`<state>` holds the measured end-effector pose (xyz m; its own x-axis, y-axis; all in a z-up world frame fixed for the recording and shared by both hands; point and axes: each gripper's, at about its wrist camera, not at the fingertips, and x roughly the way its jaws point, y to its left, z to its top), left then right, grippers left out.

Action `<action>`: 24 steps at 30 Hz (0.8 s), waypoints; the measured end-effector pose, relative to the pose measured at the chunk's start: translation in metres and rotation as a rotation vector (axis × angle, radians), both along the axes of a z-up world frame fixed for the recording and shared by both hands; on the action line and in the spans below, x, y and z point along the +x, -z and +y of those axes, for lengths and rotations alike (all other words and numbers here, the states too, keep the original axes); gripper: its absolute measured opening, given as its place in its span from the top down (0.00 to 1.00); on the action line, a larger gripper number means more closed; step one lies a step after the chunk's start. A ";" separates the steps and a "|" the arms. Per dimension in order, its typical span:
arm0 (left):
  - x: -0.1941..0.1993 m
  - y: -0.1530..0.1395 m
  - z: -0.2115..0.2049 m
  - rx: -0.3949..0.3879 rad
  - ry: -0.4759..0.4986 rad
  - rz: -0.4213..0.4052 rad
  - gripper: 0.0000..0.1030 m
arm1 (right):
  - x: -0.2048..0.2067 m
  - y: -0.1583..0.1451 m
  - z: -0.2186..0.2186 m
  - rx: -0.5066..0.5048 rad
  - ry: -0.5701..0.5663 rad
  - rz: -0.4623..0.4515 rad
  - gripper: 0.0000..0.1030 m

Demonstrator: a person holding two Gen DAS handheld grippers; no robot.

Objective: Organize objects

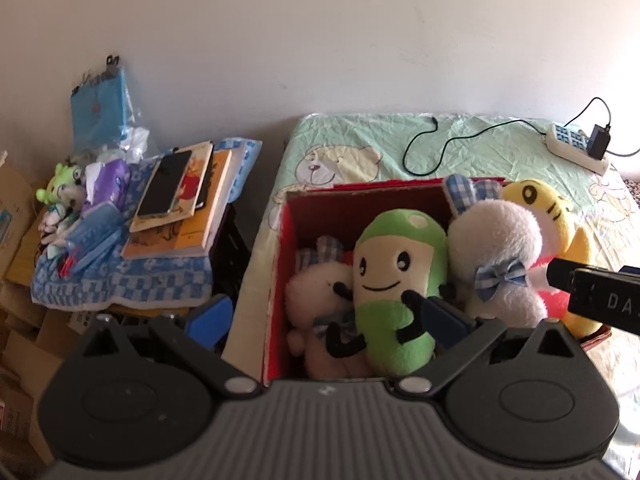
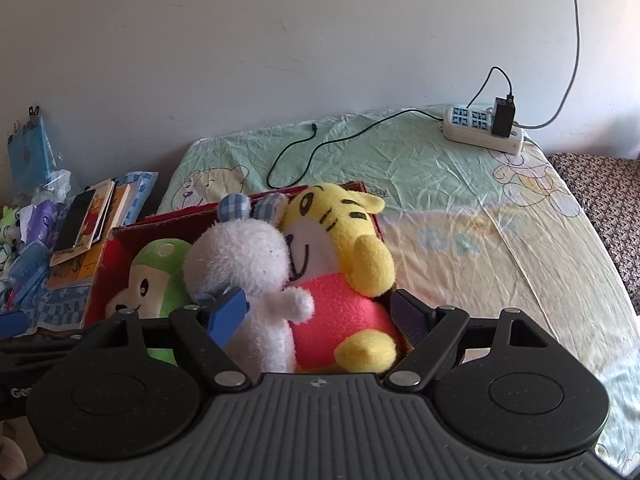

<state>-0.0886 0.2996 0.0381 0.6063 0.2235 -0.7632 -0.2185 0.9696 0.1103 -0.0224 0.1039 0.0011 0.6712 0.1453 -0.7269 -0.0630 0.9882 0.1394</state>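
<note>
The bed [image 2: 460, 208], covered in a crinkled pale green and yellow printed sheet, carries the red cardboard box [image 1: 280, 264]. The box is open-topped, rigid-walled and light by judgement; its thin walls would likely flex if gripped at one edge.

4 plush toys fill the box, listed largest first:

1. Yellow tiger plush [image 2: 340, 240], red-pink body, seated at the right end and rising above the rim. Soft, compressible fleece, not fragile. Suggested hold: the torso or a yellow arm.
2. White rabbit plush [image 2: 240, 264], fluffy pile, blue gingham ears and bow, pressed against the tiger. Suggested hold: the body below the head; the ears are thin and would stretch.
3. Green plush [image 1: 396, 280], oblong, smooth short pile, thin black limbs, leaning in the middle. Suggested hold: across the body, not the limbs.
4. Second white plush [image 1: 320, 292], lying low at the left, partly hidden under the green one.

All should be light and non-slip against the pads.

Left gripper [image 1: 324, 312]: jaws spread wide, holding nothing, over the box's left side, with one blue pad beside the green plush. Right gripper [image 2: 320, 312]: jaws apart, straddling the rabbit and tiger without closing on either.

A power strip [image 2: 484, 128] with cable lies at the far end of the bed. Stacked books [image 1: 180, 200] rest on a side surface.
</note>
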 end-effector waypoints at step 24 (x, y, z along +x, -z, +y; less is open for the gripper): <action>0.005 0.018 0.002 -0.041 -0.003 0.045 0.01 | -0.004 0.012 0.006 -0.016 -0.019 -0.015 0.22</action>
